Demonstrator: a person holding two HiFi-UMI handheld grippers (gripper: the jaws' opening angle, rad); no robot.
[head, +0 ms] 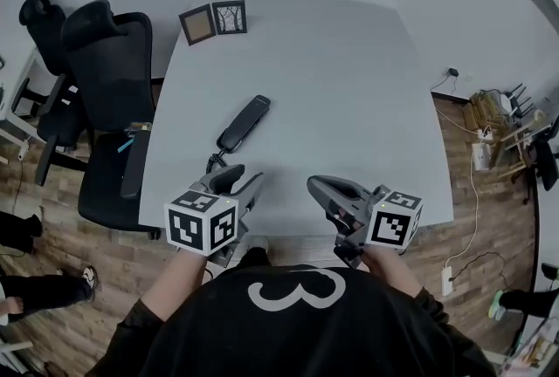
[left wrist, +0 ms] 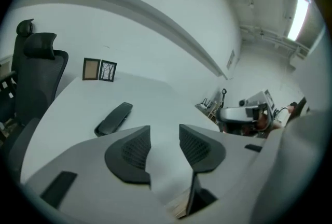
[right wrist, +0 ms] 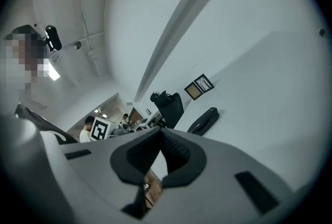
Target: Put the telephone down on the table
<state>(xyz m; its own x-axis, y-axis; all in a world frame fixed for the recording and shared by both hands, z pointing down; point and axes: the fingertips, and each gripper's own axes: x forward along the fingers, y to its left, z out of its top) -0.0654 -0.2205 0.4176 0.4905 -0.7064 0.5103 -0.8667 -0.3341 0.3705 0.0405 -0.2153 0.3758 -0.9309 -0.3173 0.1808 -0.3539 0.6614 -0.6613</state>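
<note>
Chairs: two black office chairs [head: 112, 105] stand at the left edge of the table [head: 349, 87].
Frames: two small picture frames [head: 214, 21] sit side by side at the table's far left corner.
Telephone: the black telephone [head: 244, 124] lies flat on the white tabletop, left of centre. Its long axis runs diagonally, with the near end toward the person and the far end pointing away and to the right. A dark cord [head: 212, 162] leaves the near end.
Left gripper: the left gripper [head: 240, 183] has its jaws apart with nothing between them – only bare tabletop shows in the gap. It is near the telephone's near end, clear of the handset.
Right gripper: the right gripper [head: 327, 188] has its jaw tips together and holds nothing – it is at the front edge, well to the right of the telephone.
</note>
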